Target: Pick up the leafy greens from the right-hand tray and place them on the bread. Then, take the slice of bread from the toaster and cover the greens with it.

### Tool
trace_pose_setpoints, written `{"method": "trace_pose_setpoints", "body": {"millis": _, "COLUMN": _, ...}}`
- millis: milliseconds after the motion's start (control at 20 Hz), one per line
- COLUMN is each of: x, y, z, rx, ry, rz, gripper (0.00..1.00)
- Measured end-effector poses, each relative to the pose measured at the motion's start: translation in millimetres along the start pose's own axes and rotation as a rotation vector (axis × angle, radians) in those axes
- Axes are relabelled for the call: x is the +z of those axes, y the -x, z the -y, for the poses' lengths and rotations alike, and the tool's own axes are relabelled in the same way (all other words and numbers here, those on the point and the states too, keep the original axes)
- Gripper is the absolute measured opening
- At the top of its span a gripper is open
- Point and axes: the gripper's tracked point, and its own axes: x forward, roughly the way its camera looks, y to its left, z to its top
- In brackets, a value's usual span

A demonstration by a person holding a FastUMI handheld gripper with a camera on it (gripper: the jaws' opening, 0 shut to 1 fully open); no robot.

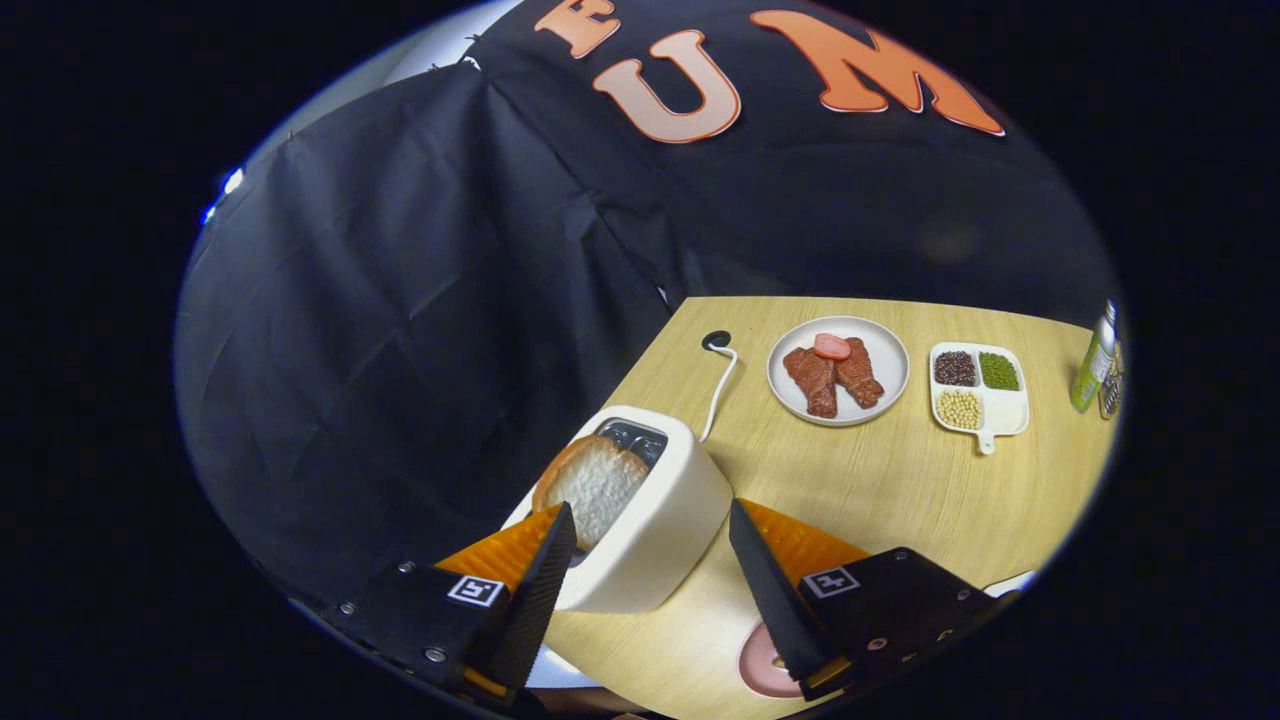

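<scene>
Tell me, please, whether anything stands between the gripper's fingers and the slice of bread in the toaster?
Nothing visible does. The gripper is open, its fingers spread to either side of the white toaster, and the bread slice sticks up out of the slot just ahead of the left fingertip with nothing in front of it.

The toaster stands on the table between the spread fingers of the gripper, with a bread slice in its slot. Beyond it to the right lies a plate of meat, then a compartment tray, then a bottle.
</scene>
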Motion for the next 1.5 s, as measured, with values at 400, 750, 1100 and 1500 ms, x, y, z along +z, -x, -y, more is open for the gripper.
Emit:
{"method": "trace_pose_setpoints", "body": {"millis": 400, "x": 21, "y": -40, "z": -43, "rx": -0.008, "ry": -0.031, "rz": -0.135, "gripper": 0.93}}
{"method": "trace_pose_setpoints", "body": {"millis": 750, "x": -5, "y": -70, "z": -56, "rx": -0.052, "ry": 0.014, "rz": -0.262, "gripper": 0.90}}
{"method": "trace_pose_setpoints", "body": {"millis": 1100, "x": -18, "y": -78, "z": -39, "rx": -0.128, "ry": 0.003, "rz": -0.308, "gripper": 0.67}}
{"method": "trace_pose_setpoints", "body": {"millis": 1500, "x": -19, "y": -69, "z": -23, "rx": -0.099, "ry": -0.087, "rz": -0.252, "gripper": 0.15}}
